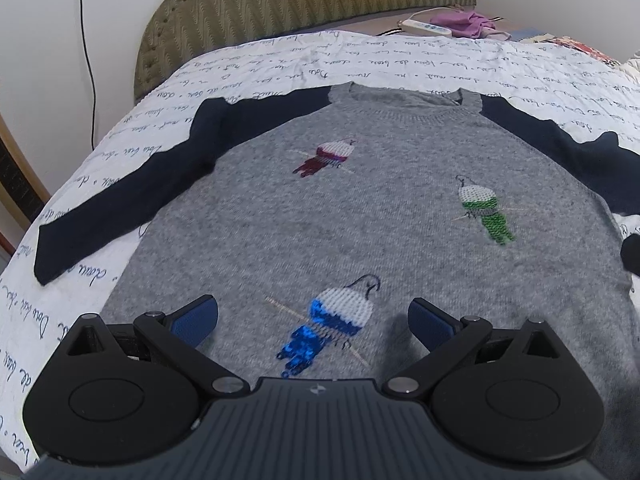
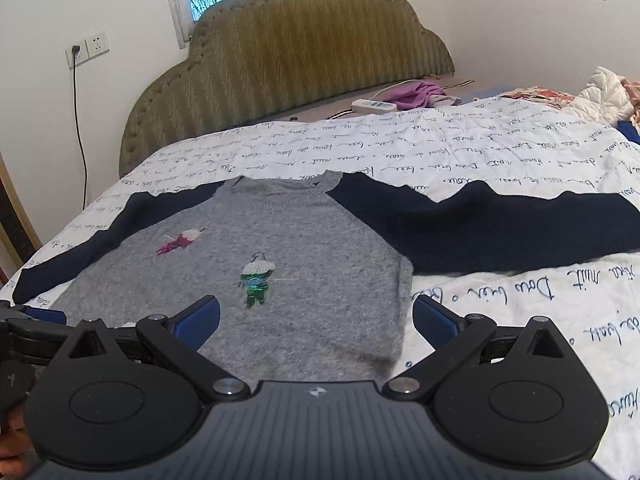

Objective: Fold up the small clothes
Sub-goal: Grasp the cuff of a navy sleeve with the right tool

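Note:
A small grey knit sweater (image 1: 360,208) with navy sleeves and three sequin figures lies flat, face up, on the bed, its collar toward the headboard. Both sleeves are spread out sideways. My left gripper (image 1: 313,320) hovers open over the lower hem, its blue pads on either side of the blue sequin figure (image 1: 328,324). In the right wrist view the same sweater (image 2: 312,264) shows, and my right gripper (image 2: 316,318) stands open above its lower right corner, holding nothing. The right navy sleeve (image 2: 500,232) stretches off to the right.
The white quilt with script print (image 2: 460,152) covers the bed. A padded olive headboard (image 2: 300,52) stands behind. A power strip (image 2: 374,106) and purple cloth (image 2: 416,94) lie near the headboard; more bedding (image 2: 600,92) is piled at far right. The other gripper's arm (image 2: 24,332) shows at the left edge.

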`<state>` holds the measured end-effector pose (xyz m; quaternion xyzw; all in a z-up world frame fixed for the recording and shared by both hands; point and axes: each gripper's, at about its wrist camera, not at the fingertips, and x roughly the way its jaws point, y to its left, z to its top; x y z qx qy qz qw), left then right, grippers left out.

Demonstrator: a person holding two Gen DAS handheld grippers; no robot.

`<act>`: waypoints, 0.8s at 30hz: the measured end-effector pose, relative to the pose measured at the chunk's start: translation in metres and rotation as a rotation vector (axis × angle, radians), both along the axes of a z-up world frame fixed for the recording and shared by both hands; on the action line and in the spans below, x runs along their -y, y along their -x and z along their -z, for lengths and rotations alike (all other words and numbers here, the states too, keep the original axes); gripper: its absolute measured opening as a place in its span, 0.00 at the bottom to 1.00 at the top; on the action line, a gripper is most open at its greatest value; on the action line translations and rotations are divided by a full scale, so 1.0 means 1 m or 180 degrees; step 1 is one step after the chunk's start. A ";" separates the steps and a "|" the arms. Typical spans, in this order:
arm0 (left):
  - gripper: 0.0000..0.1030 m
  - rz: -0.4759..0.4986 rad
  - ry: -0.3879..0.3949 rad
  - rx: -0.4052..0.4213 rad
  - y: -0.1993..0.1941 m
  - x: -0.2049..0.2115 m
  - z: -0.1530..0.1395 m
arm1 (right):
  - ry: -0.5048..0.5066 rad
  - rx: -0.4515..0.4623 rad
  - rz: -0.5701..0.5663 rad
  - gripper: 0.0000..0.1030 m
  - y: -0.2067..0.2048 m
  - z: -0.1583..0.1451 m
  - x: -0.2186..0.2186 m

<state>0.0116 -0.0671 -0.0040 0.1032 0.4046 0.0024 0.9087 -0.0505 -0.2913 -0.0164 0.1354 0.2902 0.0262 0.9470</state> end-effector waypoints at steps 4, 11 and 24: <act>1.00 0.0030 0.0010 0.0011 -0.006 0.007 -0.002 | -0.0060 0.0000 0.0105 1.00 -0.006 0.001 0.022; 1.00 0.0147 0.0038 0.0016 -0.013 0.020 -0.001 | -0.0385 -0.0115 0.0758 1.00 -0.015 0.018 0.099; 1.00 0.0179 0.0012 -0.0112 -0.031 0.020 0.012 | -0.1757 0.0019 0.2273 0.97 -0.043 0.090 0.284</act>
